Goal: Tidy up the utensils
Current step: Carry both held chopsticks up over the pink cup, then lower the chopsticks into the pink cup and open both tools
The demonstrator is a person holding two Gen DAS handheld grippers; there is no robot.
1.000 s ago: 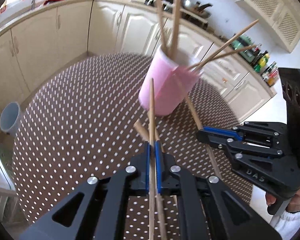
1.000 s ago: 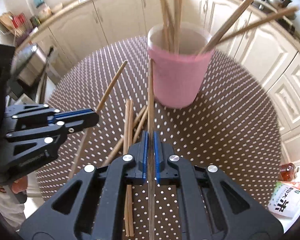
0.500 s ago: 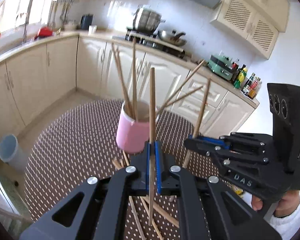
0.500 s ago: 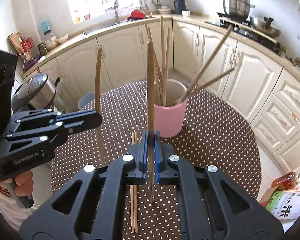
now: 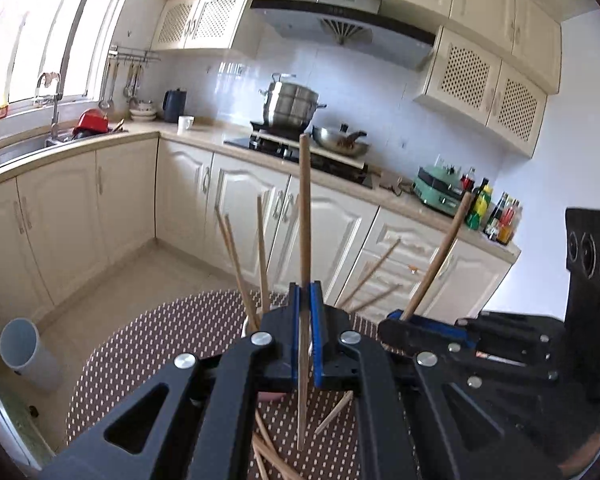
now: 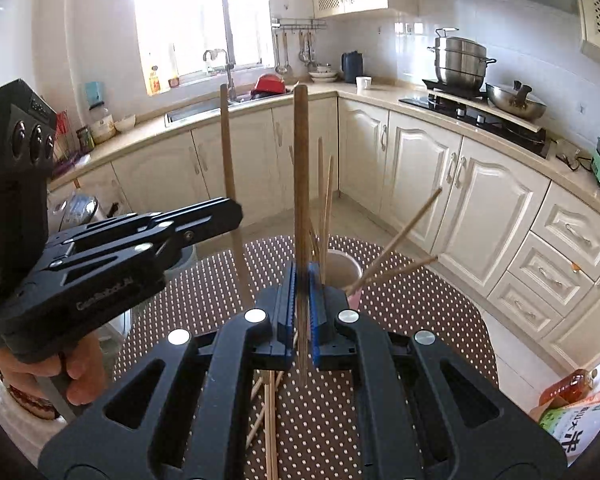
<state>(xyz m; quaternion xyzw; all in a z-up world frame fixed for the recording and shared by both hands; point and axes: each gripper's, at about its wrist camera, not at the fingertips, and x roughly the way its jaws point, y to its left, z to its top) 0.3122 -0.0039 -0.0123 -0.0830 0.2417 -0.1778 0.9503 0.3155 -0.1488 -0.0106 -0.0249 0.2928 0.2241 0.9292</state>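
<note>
Two grippers, each clenched on one upright wooden chopstick: the left gripper grasps the left chopstick, the right gripper grasps the right chopstick, both raised above the dotted table. One pink cup stands toward the table's far edge, with about five chopsticks leaning out of it. Roughly three loose chopsticks lie on the near part of the table below the jaws. The table's right side is bare cloth to the edge
</note>
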